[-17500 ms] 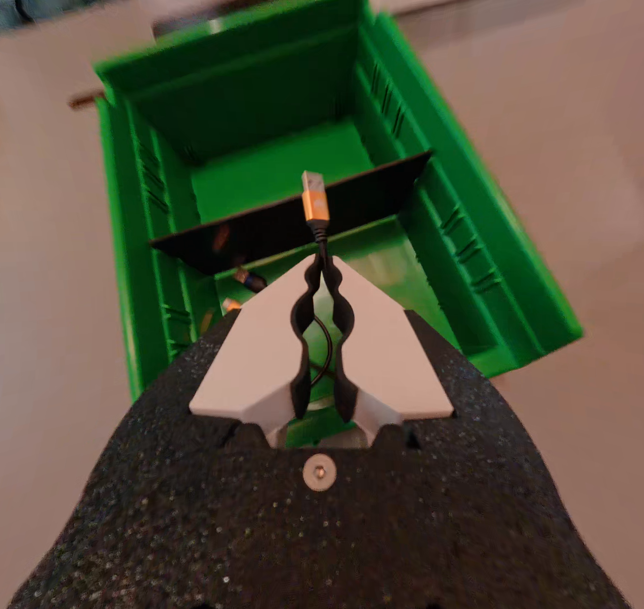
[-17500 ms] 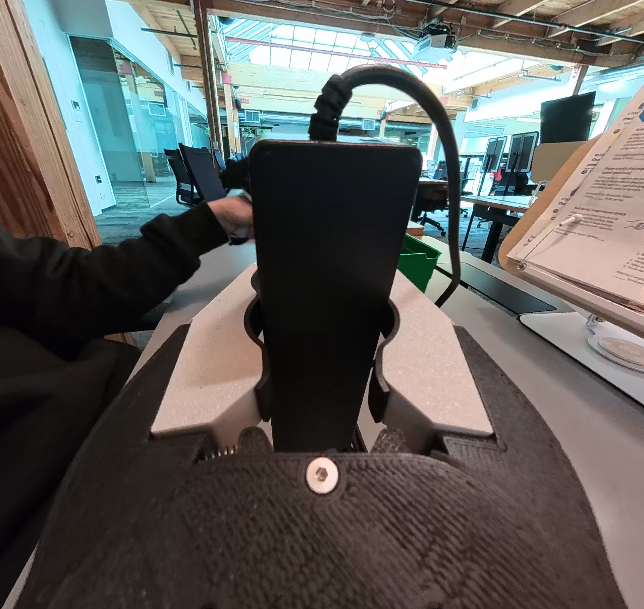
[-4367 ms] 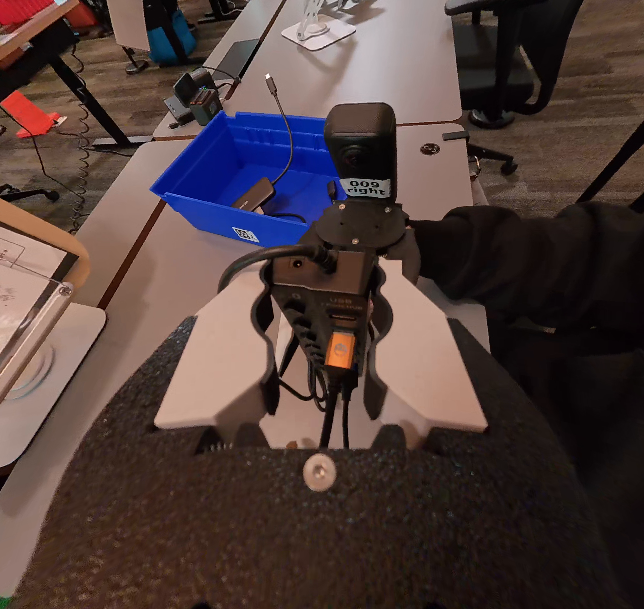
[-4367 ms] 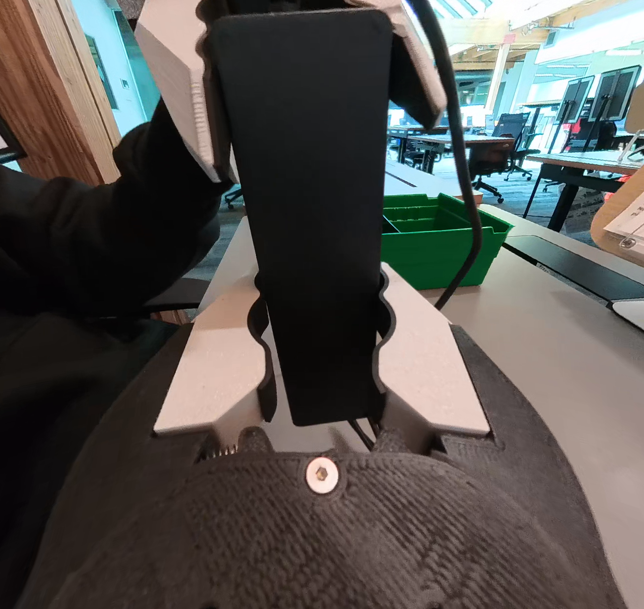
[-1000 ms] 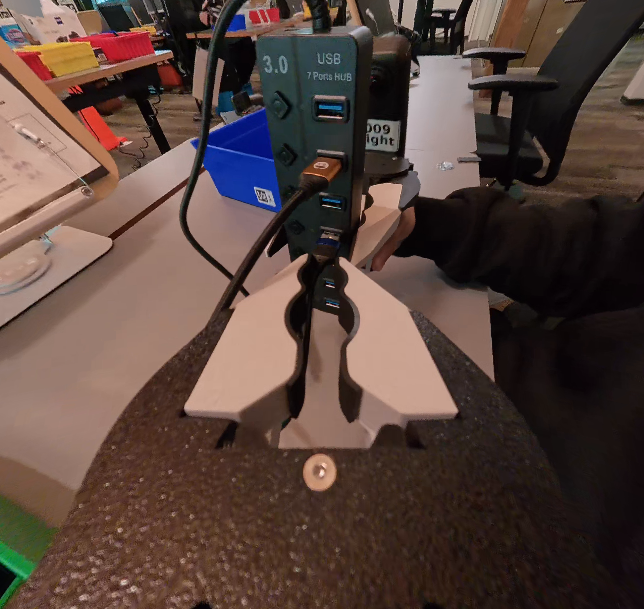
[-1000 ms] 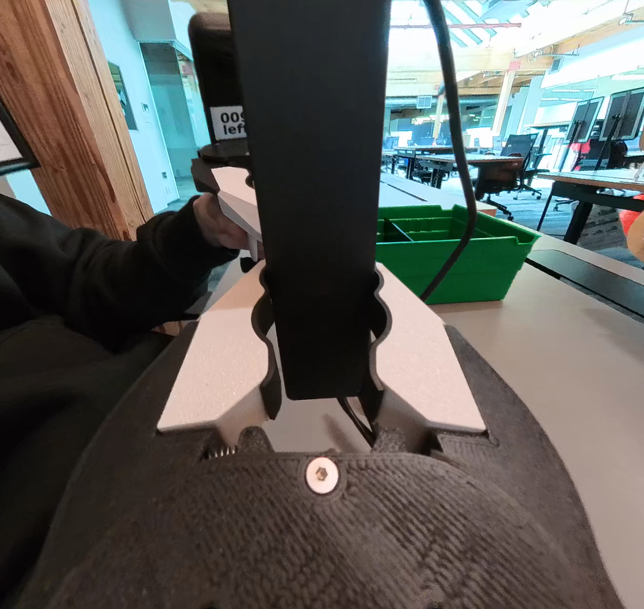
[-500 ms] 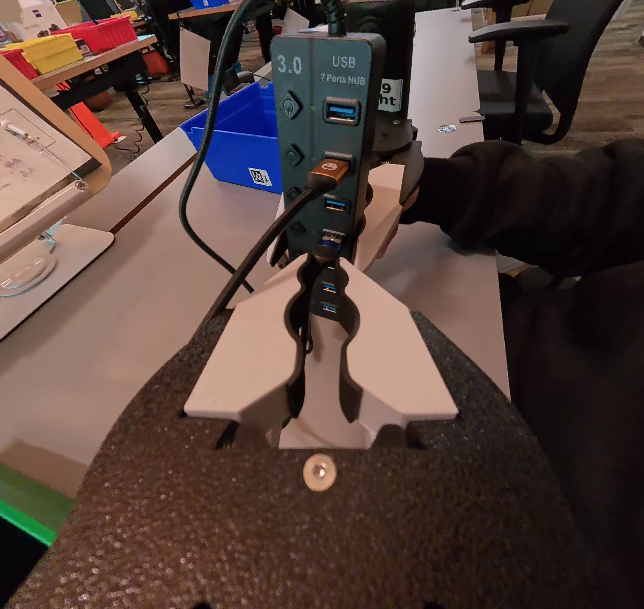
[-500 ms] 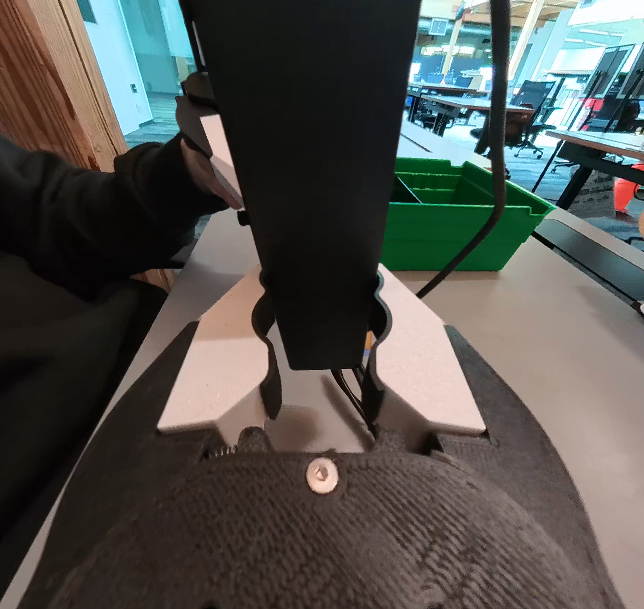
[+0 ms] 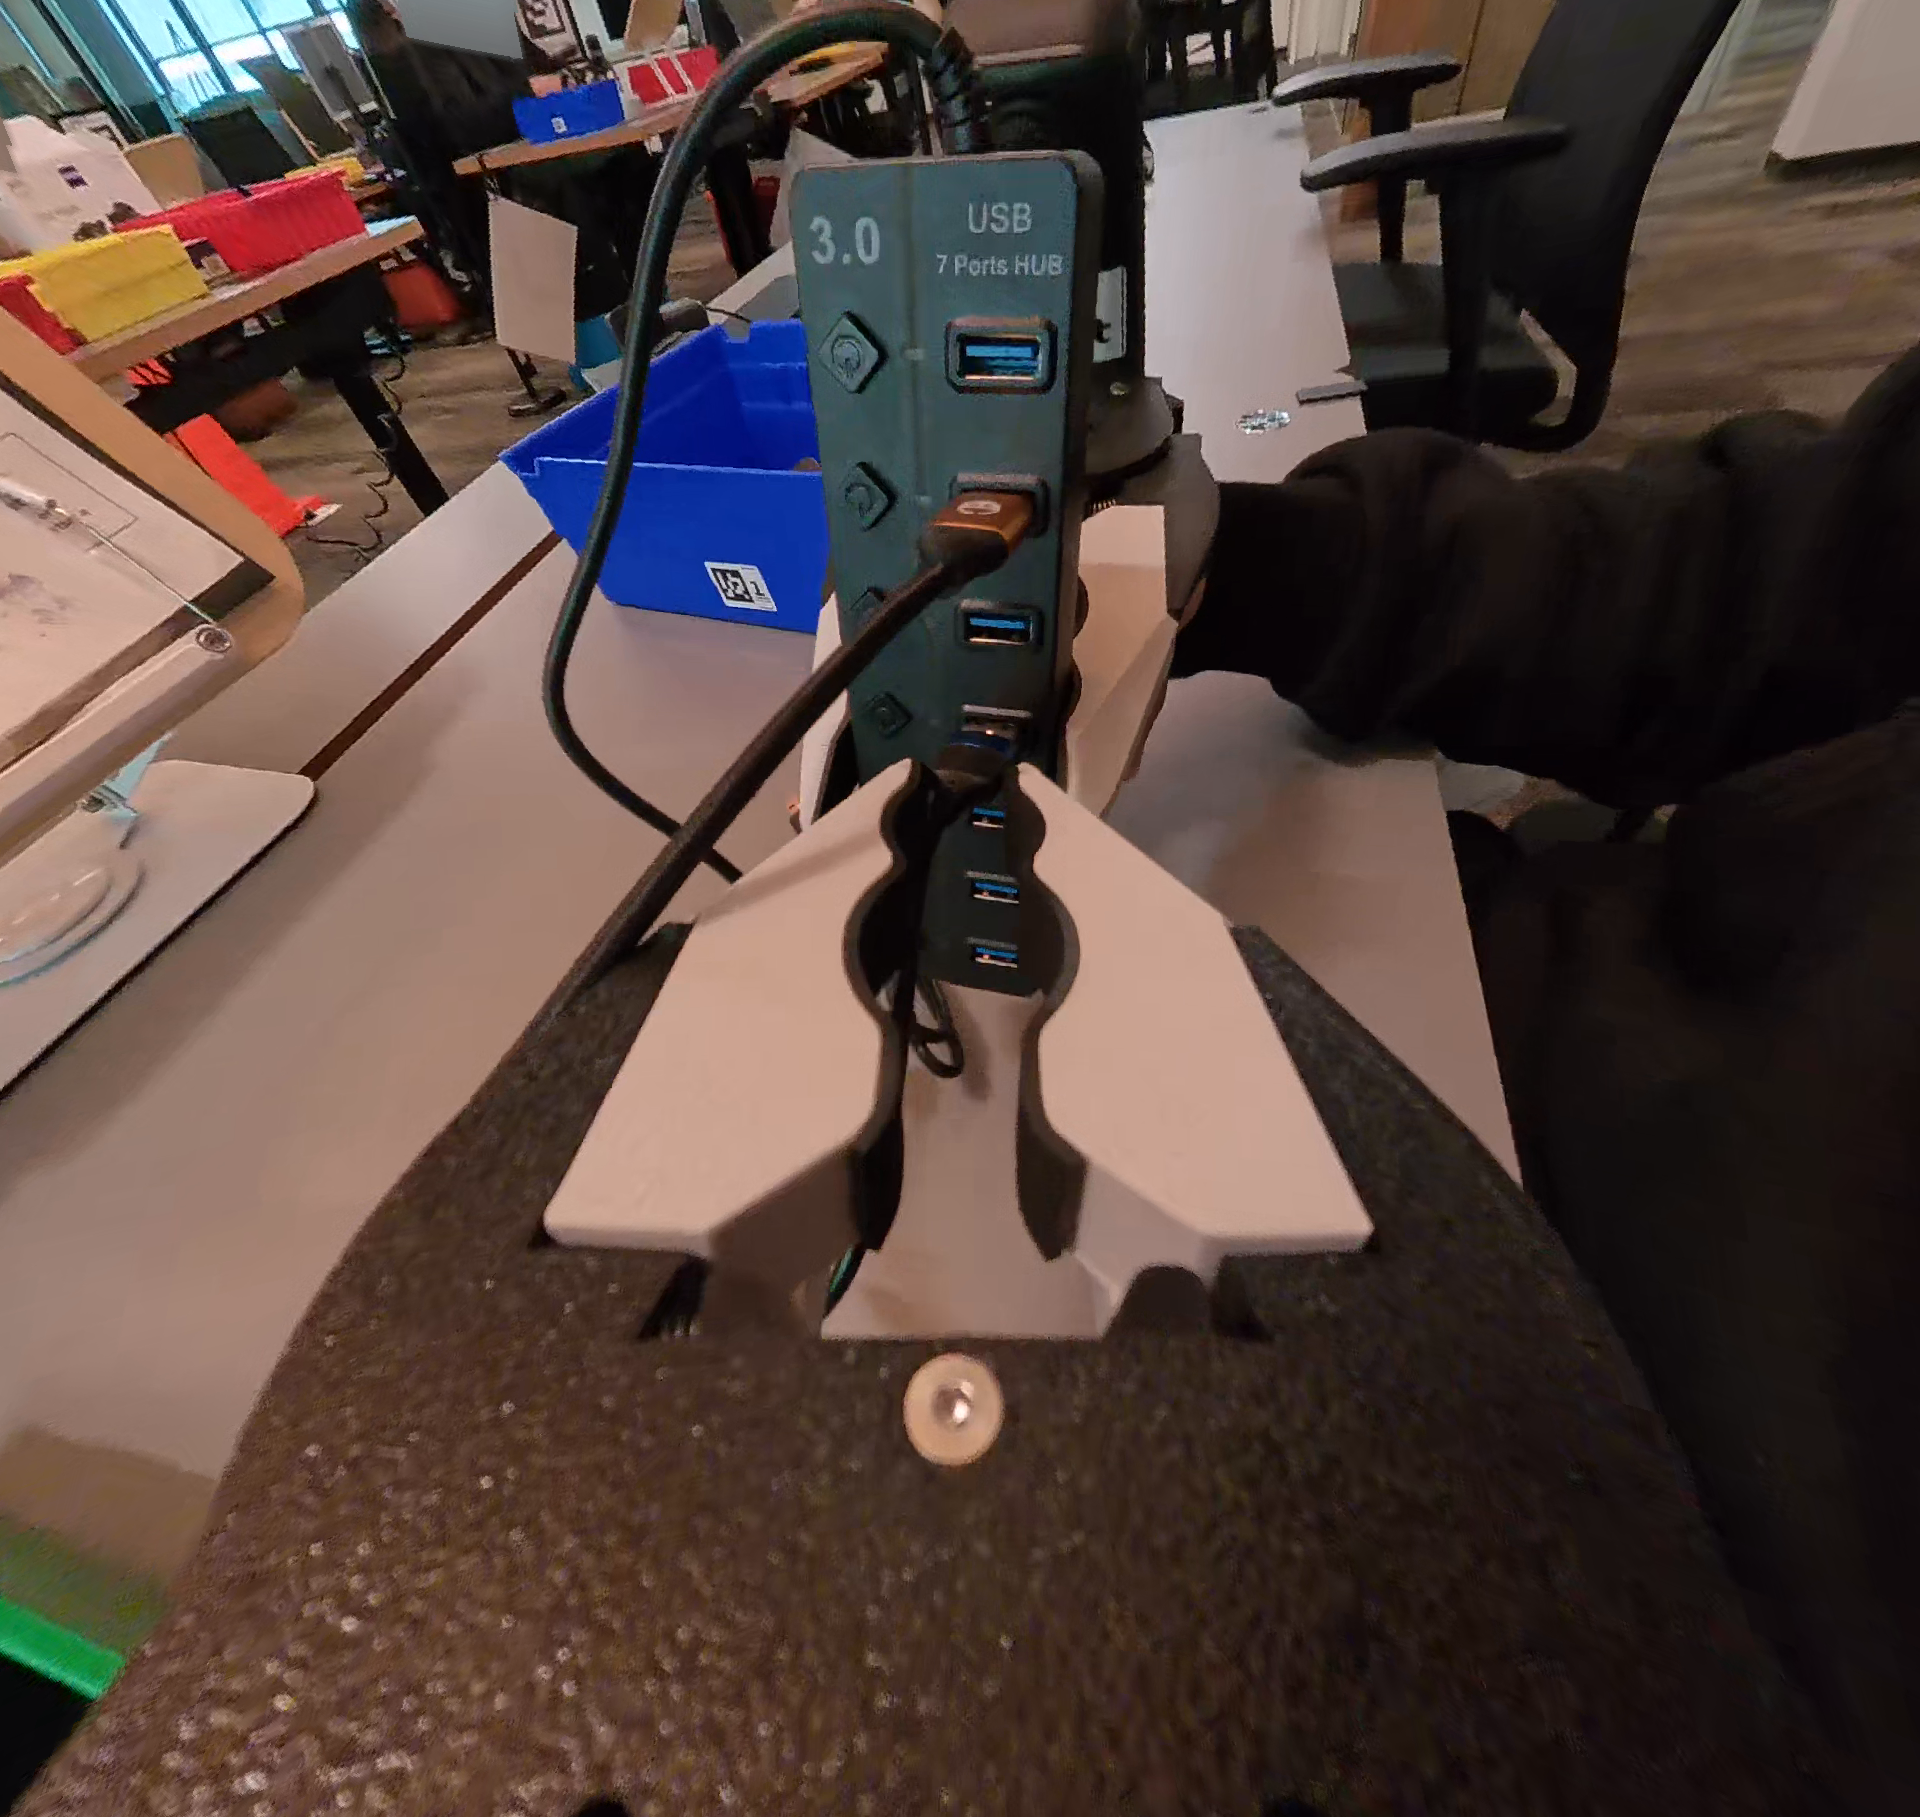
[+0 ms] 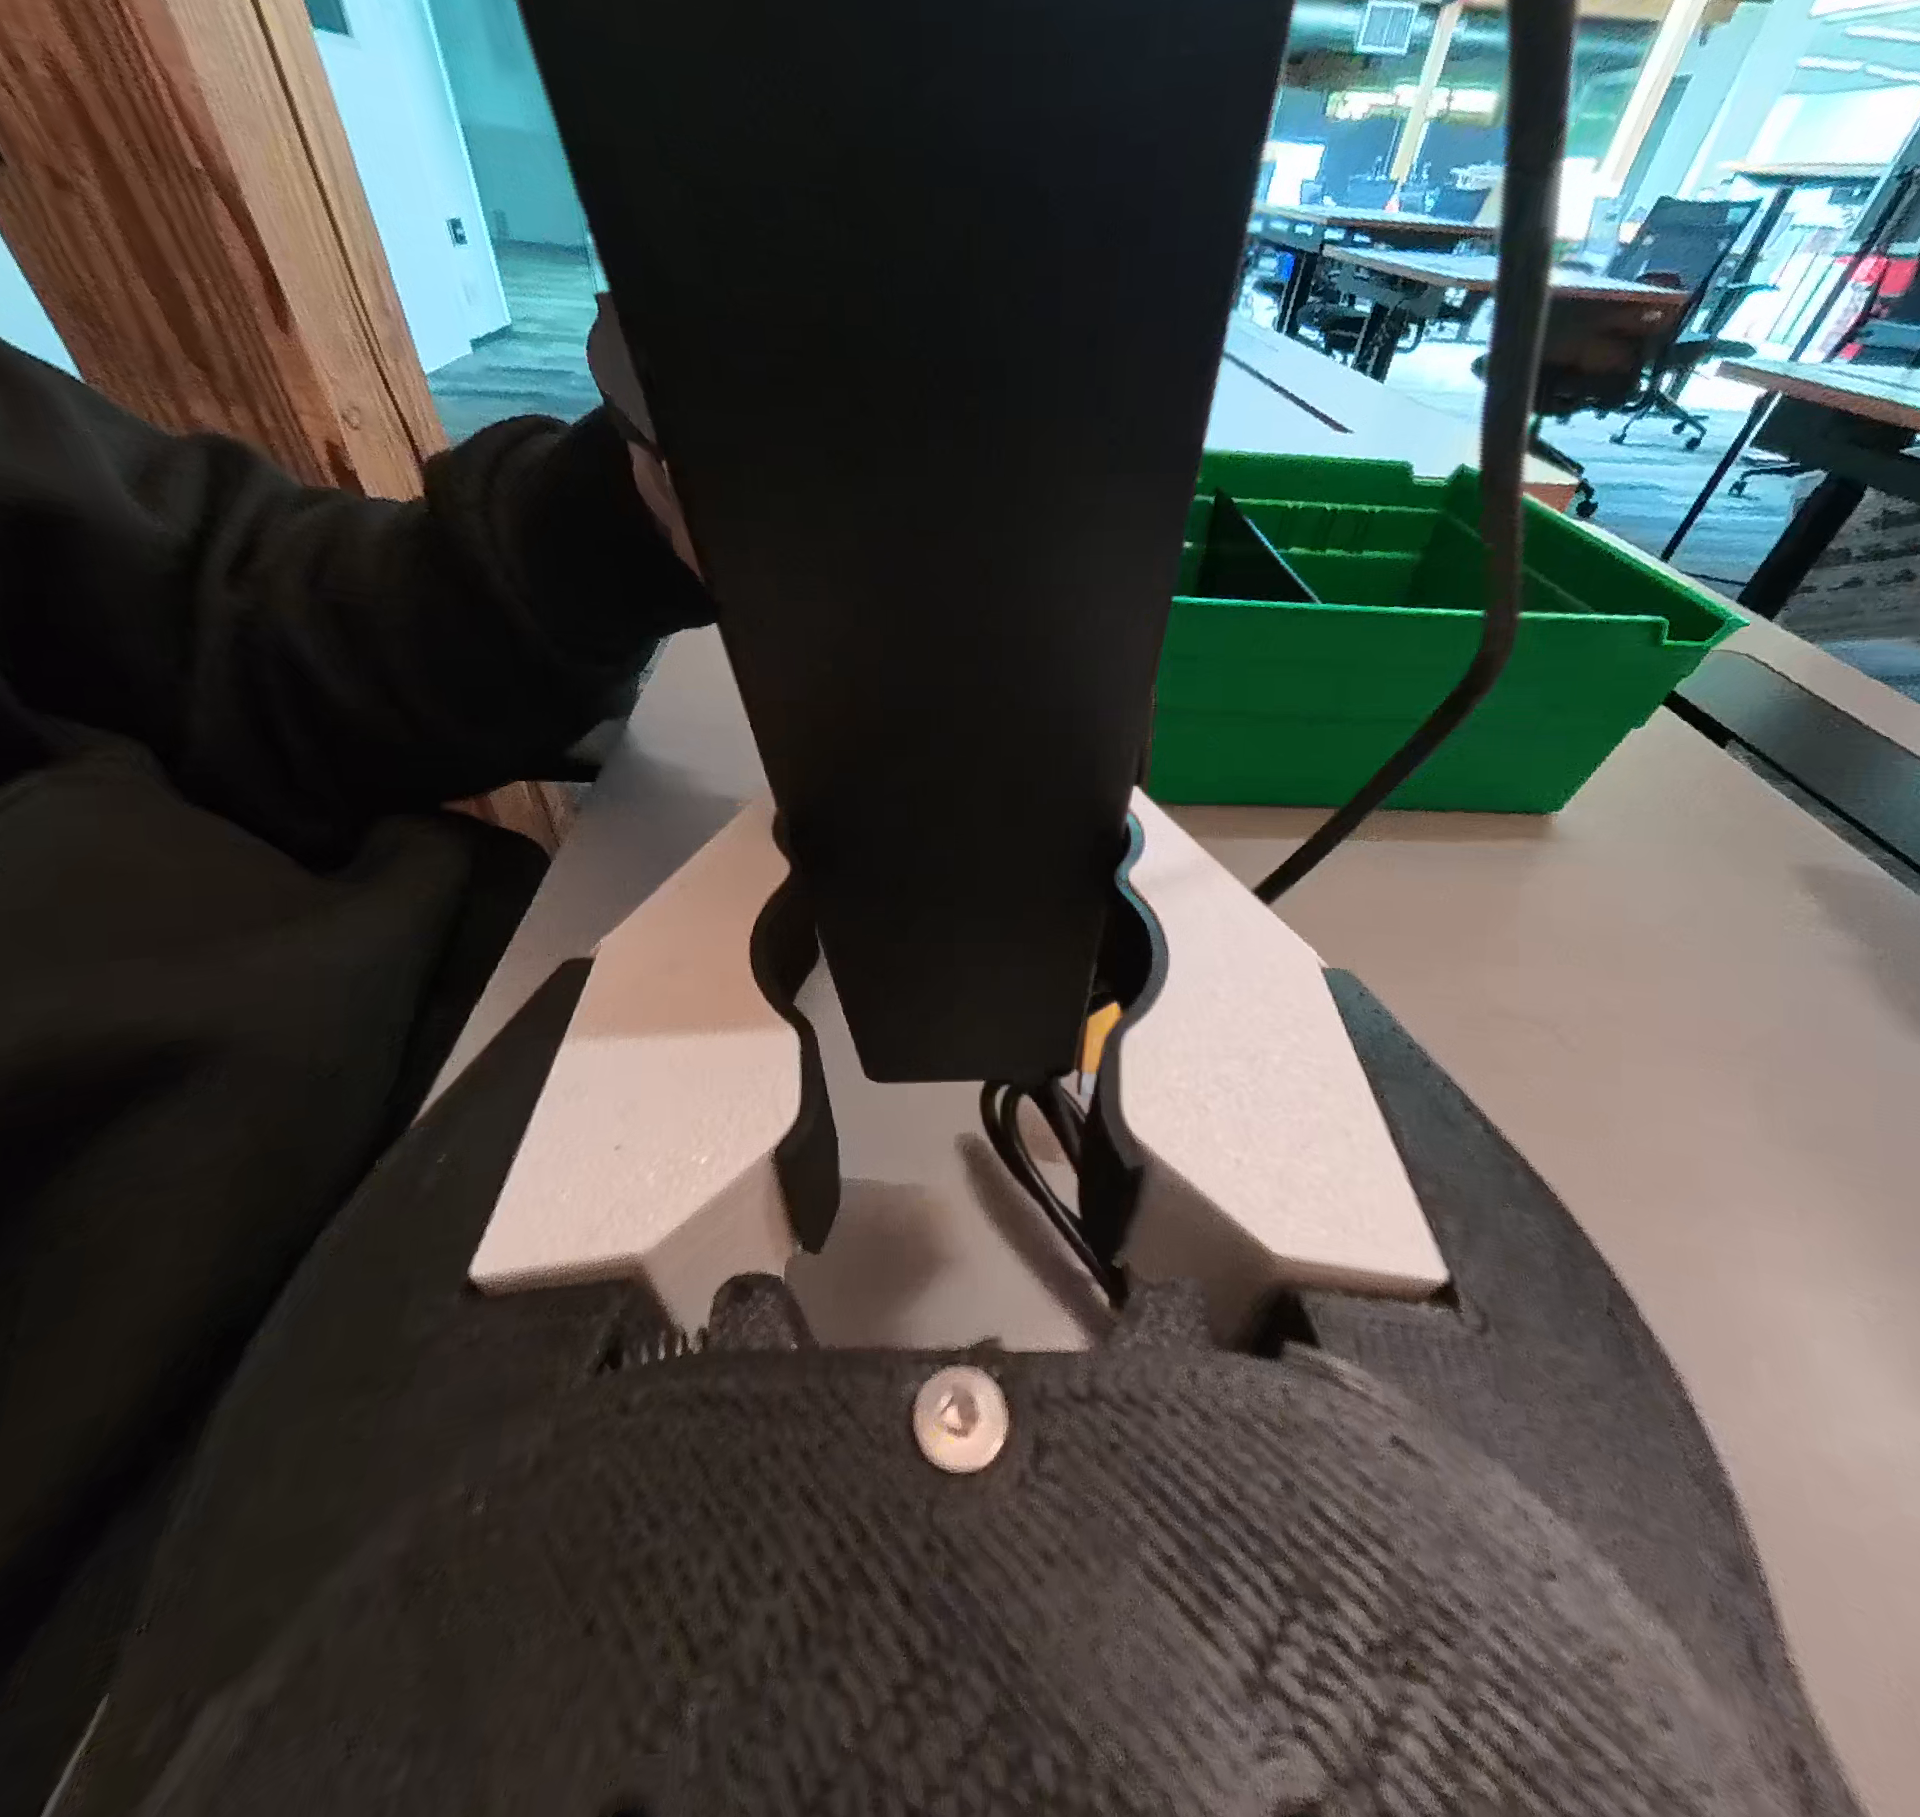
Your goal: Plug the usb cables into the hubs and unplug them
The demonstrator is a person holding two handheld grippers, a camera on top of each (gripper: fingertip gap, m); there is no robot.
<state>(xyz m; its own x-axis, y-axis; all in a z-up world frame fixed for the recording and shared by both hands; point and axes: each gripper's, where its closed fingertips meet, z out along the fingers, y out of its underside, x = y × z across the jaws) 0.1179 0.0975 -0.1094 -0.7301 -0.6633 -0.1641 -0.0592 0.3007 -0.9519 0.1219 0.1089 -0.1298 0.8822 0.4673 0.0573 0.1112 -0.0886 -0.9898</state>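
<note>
The hub (image 9: 940, 479), clamped in the right gripper (image 10: 961, 946), has been raised slightly; the left gripper (image 9: 961, 791) remains pinched on a second cable (image 9: 925, 894) at the fourth port, insertion judged unfinished.

1. Left gripper (image 9: 961, 780): black, coarse-speckled foam-like body, rounded like a dome. One silver hex-socket screw (image 9: 953, 1407) sits on the midline, just below the jaws.
2. Above that screw, two pale grey angular fingers (image 9: 727, 1061) form a wedge; inner edges carry black wavy-profile pads.
3. Right gripper (image 10: 956, 894): black body with a woven, ridged texture; matching silver screw (image 10: 959, 1433) on the midline; same light grey fingers (image 10: 644, 1092) with black scalloped pads. A small coil spring shows left of that screw.
4. Person wears black long sleeves (image 9: 1475, 583), seen right of the left gripper, and a black sleeve (image 10: 312, 624) left of the right gripper.
</note>
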